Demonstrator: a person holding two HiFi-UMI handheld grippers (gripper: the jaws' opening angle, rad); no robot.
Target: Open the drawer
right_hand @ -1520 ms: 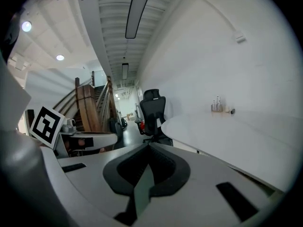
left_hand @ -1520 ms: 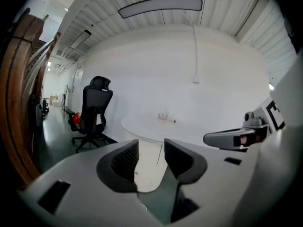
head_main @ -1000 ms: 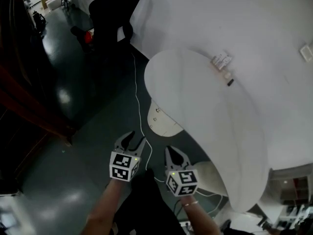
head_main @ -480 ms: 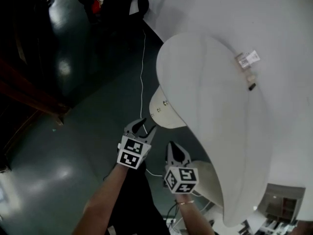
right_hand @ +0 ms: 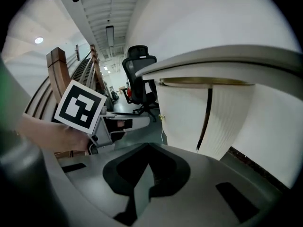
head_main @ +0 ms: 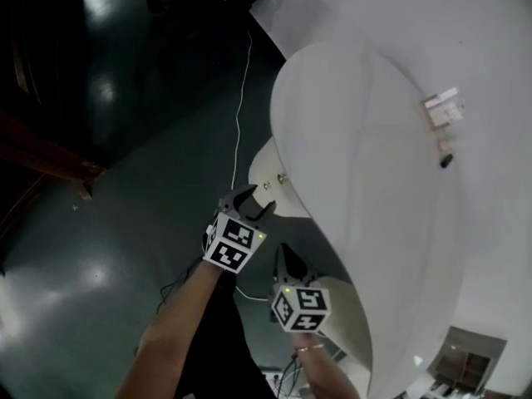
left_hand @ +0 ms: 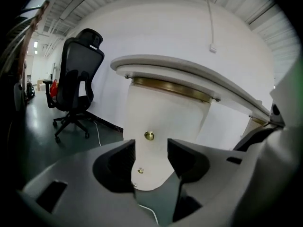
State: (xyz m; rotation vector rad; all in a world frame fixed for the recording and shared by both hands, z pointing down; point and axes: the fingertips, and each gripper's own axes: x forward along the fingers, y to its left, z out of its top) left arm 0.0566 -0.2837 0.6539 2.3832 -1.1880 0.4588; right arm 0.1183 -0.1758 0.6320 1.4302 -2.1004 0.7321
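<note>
Under the curved white desk top (head_main: 374,189) stands a rounded white drawer unit (head_main: 268,199) with small brass knobs (head_main: 282,178). In the left gripper view its front (left_hand: 163,112) fills the middle, one knob (left_hand: 149,135) above another (left_hand: 140,170). My left gripper (head_main: 248,203) points at that front from a short way off. Its jaws (left_hand: 151,157) are opening, with nothing between them; the knobs show through the gap. My right gripper (head_main: 288,258) hangs lower and nearer to me, beside the unit, its jaws (right_hand: 147,165) shut on nothing.
A black office chair (left_hand: 75,79) stands on the dark floor beyond the desk. A white cable (head_main: 240,115) runs along the floor to the unit. Small items (head_main: 443,110) lie on the desk top. A wooden rail (head_main: 41,152) is at the left.
Both grippers have come down and moved closer to the drawer unit, the left one ahead. The left jaws stand a little wider than before.
</note>
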